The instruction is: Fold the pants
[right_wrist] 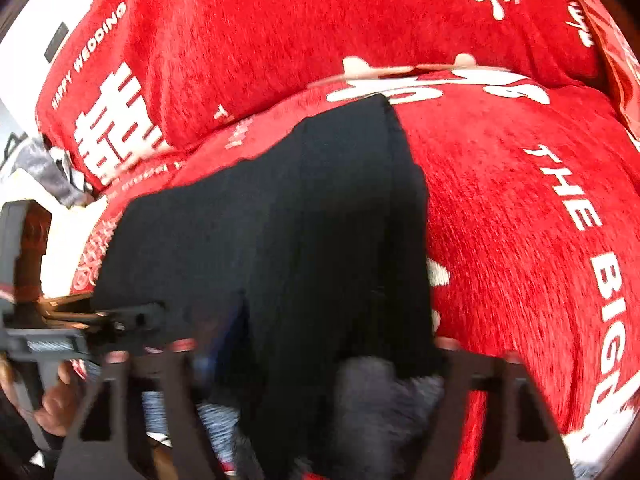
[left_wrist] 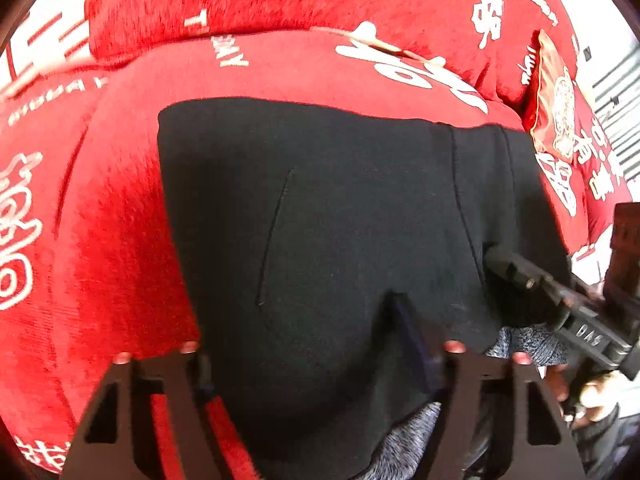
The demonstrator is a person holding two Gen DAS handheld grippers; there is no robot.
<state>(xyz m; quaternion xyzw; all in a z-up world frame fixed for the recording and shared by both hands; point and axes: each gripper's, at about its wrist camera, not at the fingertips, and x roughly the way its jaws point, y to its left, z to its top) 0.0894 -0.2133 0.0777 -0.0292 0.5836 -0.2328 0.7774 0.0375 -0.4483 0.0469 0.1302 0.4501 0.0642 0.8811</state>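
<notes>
Well, left wrist: black pants [left_wrist: 320, 208] lie flat on red plush sofa cover [left_wrist: 120, 220], soft, limp, matte knit w/ grey fleecy lining; left gripper [left_wrist: 320, 360] straddles near hem, grip can't tell

Right wrist: right gripper [right_wrist: 316, 356] likewise over hem, clamp unclear; judge: take both hem corners, fabric drapes

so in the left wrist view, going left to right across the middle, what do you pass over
red printed cover → black pants → right gripper, its tip over the pants' right edge → dark brown object at the frame edge
</notes>
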